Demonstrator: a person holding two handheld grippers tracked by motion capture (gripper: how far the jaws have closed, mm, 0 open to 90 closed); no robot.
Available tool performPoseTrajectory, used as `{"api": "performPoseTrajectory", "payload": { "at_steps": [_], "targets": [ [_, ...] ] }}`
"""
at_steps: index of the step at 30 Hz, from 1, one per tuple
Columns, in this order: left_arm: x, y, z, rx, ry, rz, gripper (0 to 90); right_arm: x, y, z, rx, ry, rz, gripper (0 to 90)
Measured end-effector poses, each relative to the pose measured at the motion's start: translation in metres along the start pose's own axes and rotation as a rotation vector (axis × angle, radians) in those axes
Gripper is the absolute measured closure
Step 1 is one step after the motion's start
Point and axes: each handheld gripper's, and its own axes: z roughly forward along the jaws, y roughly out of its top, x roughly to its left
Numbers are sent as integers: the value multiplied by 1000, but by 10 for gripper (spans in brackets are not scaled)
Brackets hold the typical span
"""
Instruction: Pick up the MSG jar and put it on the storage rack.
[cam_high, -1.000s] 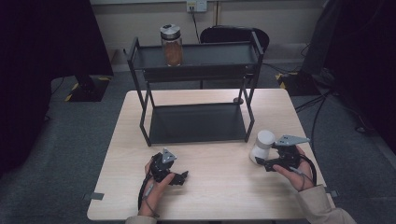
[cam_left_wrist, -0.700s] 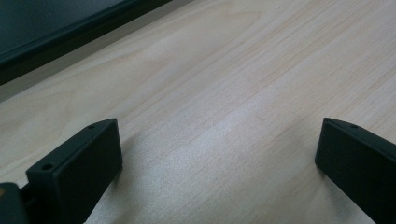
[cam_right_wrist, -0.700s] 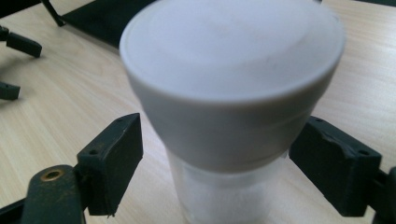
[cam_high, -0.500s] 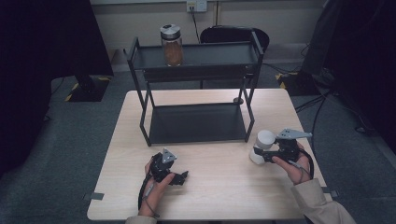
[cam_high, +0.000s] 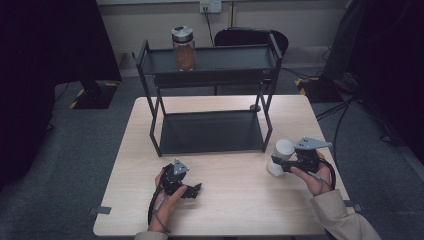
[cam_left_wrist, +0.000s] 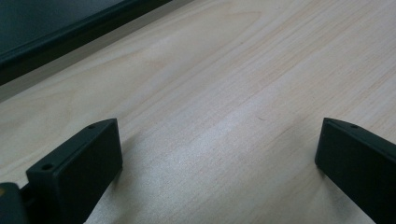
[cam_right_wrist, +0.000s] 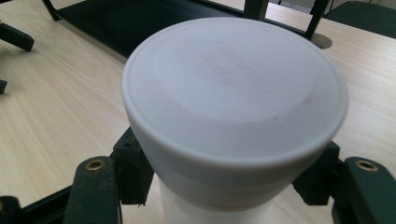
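A white jar (cam_high: 281, 155) with a wide white lid (cam_right_wrist: 233, 93) stands on the right side of the wooden table (cam_high: 225, 210). My right gripper (cam_high: 276, 162) is shut on it, just below the lid. Its jaws have just been closing with the jar between them, and in the right gripper view the black pads (cam_right_wrist: 133, 168) press on both sides of the jar's body. My left gripper (cam_high: 192, 190) rests low on the table near the front, held in a hand. Its jaws stand wide apart in the left gripper view (cam_left_wrist: 217, 163), with bare wood between them.
A black two-level metal rack (cam_high: 210, 132) stands at the back middle of the table. A glass jar with brown contents (cam_high: 184, 49) sits on its top shelf at the left. A dark chair (cam_high: 250, 37) is behind the rack, and cables lie on the floor at right.
The right gripper's jaws have closed onto the white jar. Both hands have stayed where they were, and the left gripper looks the same.
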Motion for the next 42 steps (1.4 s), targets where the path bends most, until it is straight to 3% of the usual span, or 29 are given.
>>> {"api": "performPoseTrajectory", "payload": {
  "at_steps": [7,13,42],
  "targets": [
    [0,0,0,0,0,0,0,-1,4,-2,10,16,9,346],
    [0,0,0,0,0,0,0,3,13,-4,18,26,-17,347],
    [0,0,0,0,0,0,0,14,67,11,34,173,-67,347]
  ]
}}
